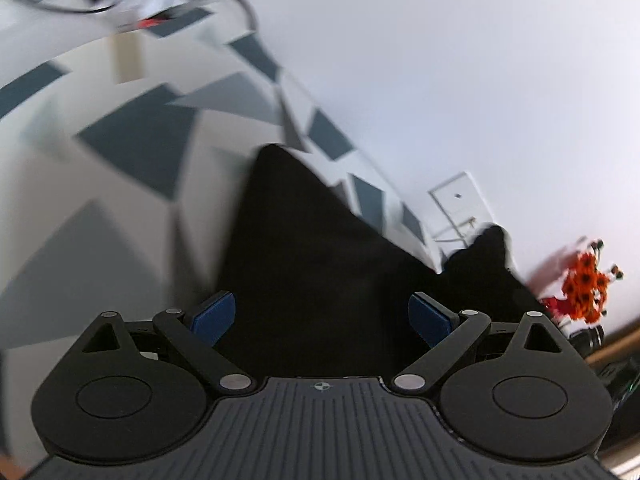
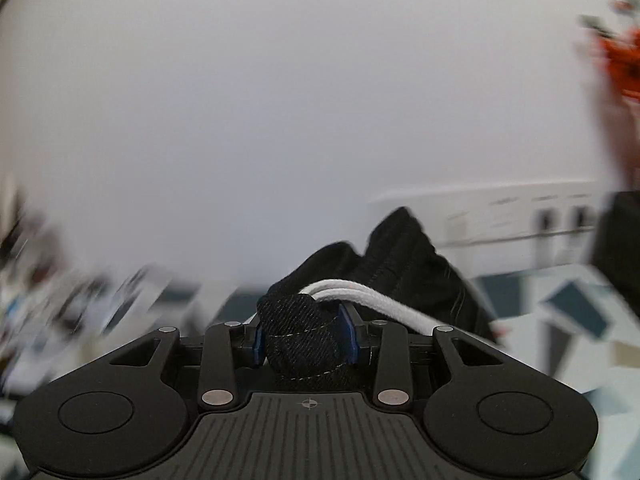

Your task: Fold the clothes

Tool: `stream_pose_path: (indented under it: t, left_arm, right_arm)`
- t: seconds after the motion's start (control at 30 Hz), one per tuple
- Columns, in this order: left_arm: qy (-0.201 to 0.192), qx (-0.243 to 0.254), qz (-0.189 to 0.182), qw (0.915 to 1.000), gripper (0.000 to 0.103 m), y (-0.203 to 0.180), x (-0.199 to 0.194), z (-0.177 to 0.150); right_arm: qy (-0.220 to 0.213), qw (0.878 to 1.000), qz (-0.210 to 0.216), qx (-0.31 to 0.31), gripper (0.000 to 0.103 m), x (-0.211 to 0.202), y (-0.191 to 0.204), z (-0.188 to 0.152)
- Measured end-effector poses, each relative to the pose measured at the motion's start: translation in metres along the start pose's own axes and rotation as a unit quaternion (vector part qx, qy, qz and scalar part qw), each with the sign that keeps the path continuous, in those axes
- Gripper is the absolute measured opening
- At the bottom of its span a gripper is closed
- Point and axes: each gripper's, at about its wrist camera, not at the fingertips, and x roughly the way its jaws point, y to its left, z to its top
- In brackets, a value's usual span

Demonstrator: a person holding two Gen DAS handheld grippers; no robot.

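Right gripper [image 2: 305,344]: clamping a bunched fold of the dark garment [image 2: 308,340] between its blue pads [image 2: 347,334], the jaws drawn close with the cloth filling the gap.
Left gripper [image 1: 320,320]: standing wide apart, its blue pads [image 1: 214,316] pressing on nothing.
Dark garment, right wrist view: sitting right at the fingertips, bulging up between the pads and rising beyond them in a crumpled mound toward the wall.
White drawstring [image 2: 376,300]: running out of the gathered cloth just above the pinch, two strands trailing off over the right-hand finger link.
Dark garment, left wrist view [image 1: 320,272]: spreading as a broad black shape directly ahead of the open jaws and between them; whether it is touching either pad cannot be told.
Patterned surface [image 1: 136,152]: showing grey and dark blue triangles on white, lying beneath and beside the cloth.
Orange flowers [image 1: 586,288]: standing off to the right, well apart from the cloth.
Background: smeared with motion blur in both views.
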Motion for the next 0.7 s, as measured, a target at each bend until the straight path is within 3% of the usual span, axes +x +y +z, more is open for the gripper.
stream_pose_path:
  t: [0.13,0.27,0.33,0.37,0.53,0.63,0.7]
  left_arm:
    - [0.007,-0.006,0.006,0.9999,0.095,0.028,-0.016,0.001]
    - [0.014,-0.011,0.000,0.9998,0.095,0.045,-0.019,0.004]
    - [0.019,0.001,-0.004,0.9998,0.095,0.046,-0.019,0.005]
    - [0.022,0.011,-0.005,0.9997,0.095,0.045,-0.018,0.006]
    - [0.053,0.090,-0.026,0.9942,0.095,0.022,0.001,0.000]
    - [0.066,0.120,-0.027,0.9902,0.095,0.012,0.016,-0.008]
    - [0.061,0.129,-0.005,0.9897,0.095,0.010,0.022,-0.012]
  right_arm:
    - [0.100,0.992,0.068,-0.045,0.033,0.033,0.063,-0.050]
    - [0.159,0.979,0.082,-0.100,0.039,0.043,0.100,-0.083]
    - [0.169,0.977,0.091,-0.093,0.046,0.036,0.107,-0.076]
    - [0.173,0.976,0.091,-0.093,0.054,0.032,0.107,-0.069]
    - [0.156,0.982,0.073,-0.076,0.057,0.004,0.088,-0.015]
    - [0.157,0.985,0.046,-0.050,0.061,0.018,0.071,0.016]
    - [0.165,0.985,0.014,-0.047,0.061,0.046,0.068,0.023]
